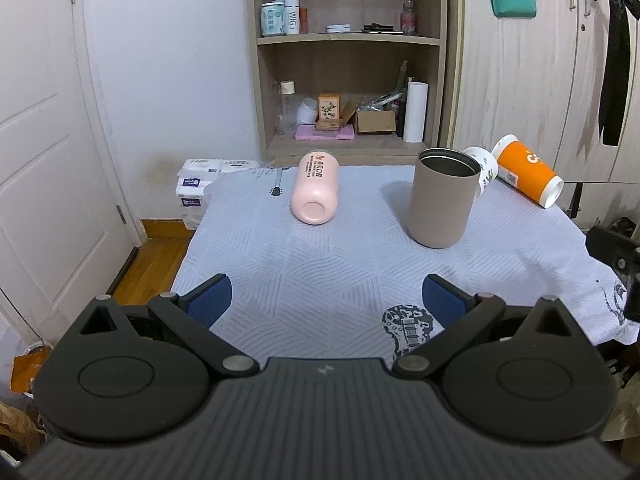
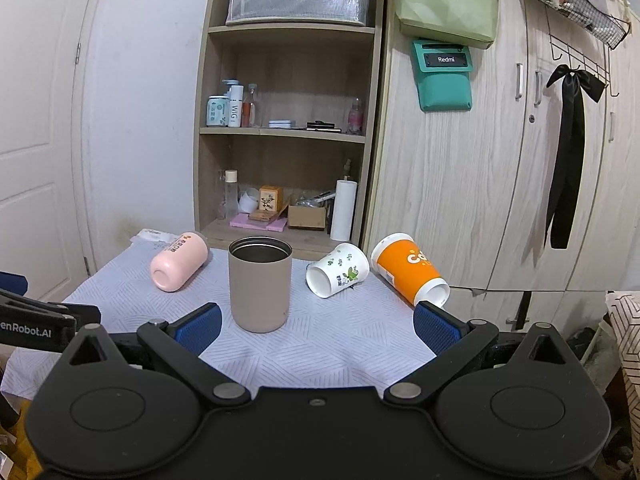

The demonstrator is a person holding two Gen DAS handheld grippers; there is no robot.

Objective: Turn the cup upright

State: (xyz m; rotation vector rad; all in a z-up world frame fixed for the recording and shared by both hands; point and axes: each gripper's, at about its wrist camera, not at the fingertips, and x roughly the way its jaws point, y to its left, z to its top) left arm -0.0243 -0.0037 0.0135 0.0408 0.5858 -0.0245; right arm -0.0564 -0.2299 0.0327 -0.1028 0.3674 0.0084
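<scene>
The tan cup (image 2: 260, 283) stood upright; left of it lay the pink cup (image 2: 179, 261), right the orange cup (image 2: 408, 269). Both the left gripper (image 1: 327, 300) and the right gripper (image 2: 318, 327) were wide apart, holding nothing.

A cloth-covered table (image 2: 340, 344) stands in front of an open shelf unit (image 2: 288, 132), with a wardrobe (image 2: 500, 184) to the right of the shelves; four cups sit on the table in a rough row; at far left a cup (image 2: 179, 261) lies on its side; right of it a tumbler (image 2: 260, 284) stands upright, nearest the cameras; further right a floral paper cup (image 2: 338, 270) lies on its side; at the right edge another paper cup (image 2: 408, 268) lies tipped, just beside the floral one.
</scene>
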